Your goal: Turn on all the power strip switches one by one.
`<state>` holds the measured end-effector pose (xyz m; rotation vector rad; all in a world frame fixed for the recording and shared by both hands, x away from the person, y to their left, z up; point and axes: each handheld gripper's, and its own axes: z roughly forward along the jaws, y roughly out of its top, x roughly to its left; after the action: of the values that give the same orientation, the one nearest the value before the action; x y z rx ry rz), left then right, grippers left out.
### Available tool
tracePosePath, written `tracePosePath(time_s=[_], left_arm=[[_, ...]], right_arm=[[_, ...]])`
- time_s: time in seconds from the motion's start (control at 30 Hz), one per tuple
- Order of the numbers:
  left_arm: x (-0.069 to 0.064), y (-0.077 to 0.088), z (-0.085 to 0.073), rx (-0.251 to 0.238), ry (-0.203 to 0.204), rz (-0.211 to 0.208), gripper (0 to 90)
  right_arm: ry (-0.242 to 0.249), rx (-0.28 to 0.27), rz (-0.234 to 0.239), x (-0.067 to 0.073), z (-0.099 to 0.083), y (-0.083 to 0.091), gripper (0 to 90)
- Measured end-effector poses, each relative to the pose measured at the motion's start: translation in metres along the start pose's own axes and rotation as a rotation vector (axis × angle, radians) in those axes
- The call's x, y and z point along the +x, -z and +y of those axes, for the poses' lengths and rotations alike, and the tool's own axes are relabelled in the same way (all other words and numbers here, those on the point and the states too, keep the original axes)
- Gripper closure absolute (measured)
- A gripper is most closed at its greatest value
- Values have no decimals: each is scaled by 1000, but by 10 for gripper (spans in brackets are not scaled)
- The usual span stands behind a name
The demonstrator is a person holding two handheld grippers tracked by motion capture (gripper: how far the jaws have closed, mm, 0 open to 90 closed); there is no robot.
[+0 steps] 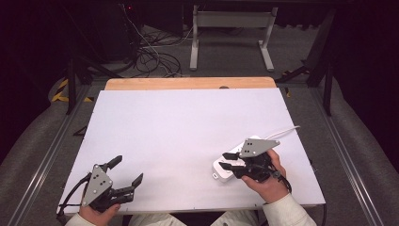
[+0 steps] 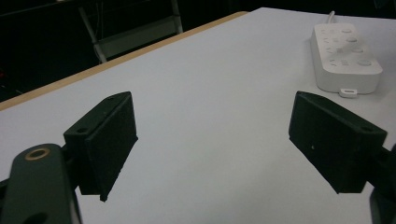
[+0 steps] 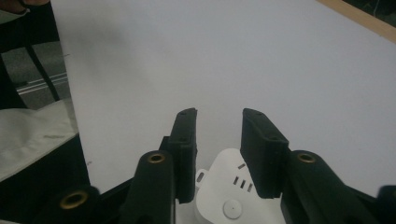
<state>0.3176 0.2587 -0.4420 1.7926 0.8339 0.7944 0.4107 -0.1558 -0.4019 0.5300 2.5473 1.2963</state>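
A white power strip (image 1: 220,172) lies on the white table (image 1: 188,122) at the front right, its white cable (image 1: 283,132) trailing off to the right edge. A hand holds my right gripper (image 1: 225,160) just over the strip, pointing left. In the right gripper view the jaws (image 3: 219,113) stand apart above the strip's socket end (image 3: 229,186), with a gap between them and no pad pressing on it. My left gripper (image 1: 128,169) rests at the front left corner, wide open with nothing in it. In the left gripper view (image 2: 212,140) the strip (image 2: 345,56) lies farther off.
A bare wooden strip (image 1: 188,83) runs along the table's far edge. Beyond it stand a grey table frame (image 1: 230,19) and loose cables (image 1: 155,56) on the floor. A white sleeve (image 1: 287,212) comes in at the bottom right.
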Motion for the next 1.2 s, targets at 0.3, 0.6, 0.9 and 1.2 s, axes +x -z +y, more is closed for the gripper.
tracePosePath(time_s=[0.3, 0.6, 0.9, 1.2], left_arm=[[0, 0, 0, -1, 1, 2, 155], [0, 0, 0, 3, -1, 3, 155], [1, 0, 0, 7, -9, 7, 159], [1, 0, 0, 12, -10, 7, 159]], right_arm=[[-4, 48, 52, 0, 6, -2, 900], [-7, 167, 44, 0, 12, -5, 900], [-36, 284, 14, -2, 7, -16, 900], [-44, 379, -1, -5, -2, -29, 900]])
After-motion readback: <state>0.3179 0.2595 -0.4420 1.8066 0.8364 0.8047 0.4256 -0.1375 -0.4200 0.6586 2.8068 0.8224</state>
